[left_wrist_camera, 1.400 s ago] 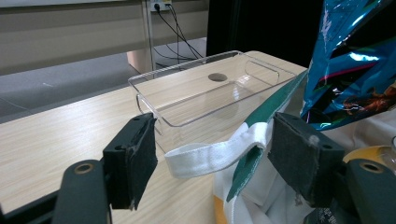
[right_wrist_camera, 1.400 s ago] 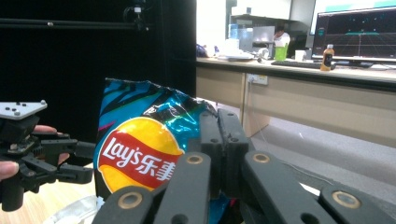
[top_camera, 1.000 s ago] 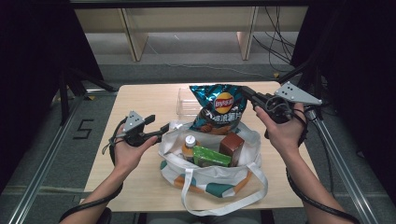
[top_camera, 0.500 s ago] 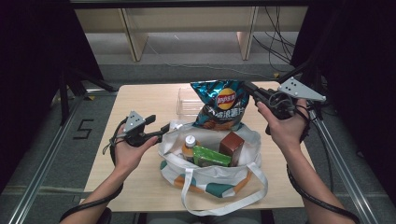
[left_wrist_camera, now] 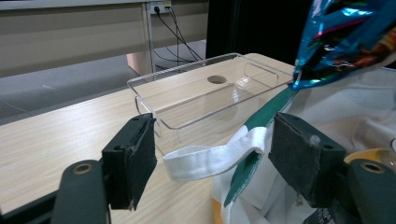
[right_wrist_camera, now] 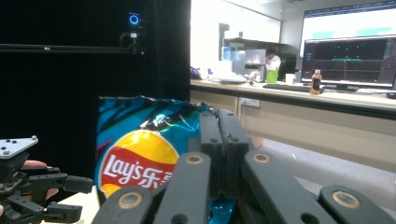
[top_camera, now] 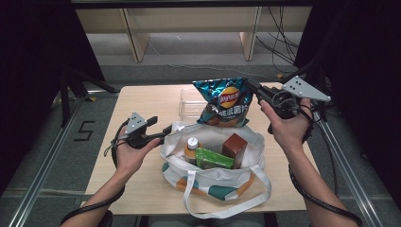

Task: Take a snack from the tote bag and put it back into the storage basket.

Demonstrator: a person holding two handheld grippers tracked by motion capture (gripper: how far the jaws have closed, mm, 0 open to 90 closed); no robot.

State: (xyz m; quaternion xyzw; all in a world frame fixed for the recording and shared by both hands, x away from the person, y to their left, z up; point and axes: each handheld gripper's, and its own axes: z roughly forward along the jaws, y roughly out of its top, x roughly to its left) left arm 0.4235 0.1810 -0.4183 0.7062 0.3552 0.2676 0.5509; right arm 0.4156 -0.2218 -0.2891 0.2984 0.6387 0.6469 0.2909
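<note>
- Chips bag [top_camera: 226, 101] is hanging above the far rim of the tote bag [top_camera: 215, 172], and the right gripper [top_camera: 256, 90] is pinching only its top corner with jaws fully closed; that thin grip is risking a slip or a tear
- Left gripper [top_camera: 166, 133] is sitting with jaws wide apart around the tote's white strap [left_wrist_camera: 210, 161], gripping nothing, so the mouth is likely sagging shut
- Bottle [top_camera: 191, 145], green carton [top_camera: 213, 158] and brown box [top_camera: 235, 145] are crowding the space, risking a jam

The left gripper [top_camera: 166, 134] is held low with jaws spread; the right gripper [top_camera: 251, 86] is raised with jaws clamped together.
</note>
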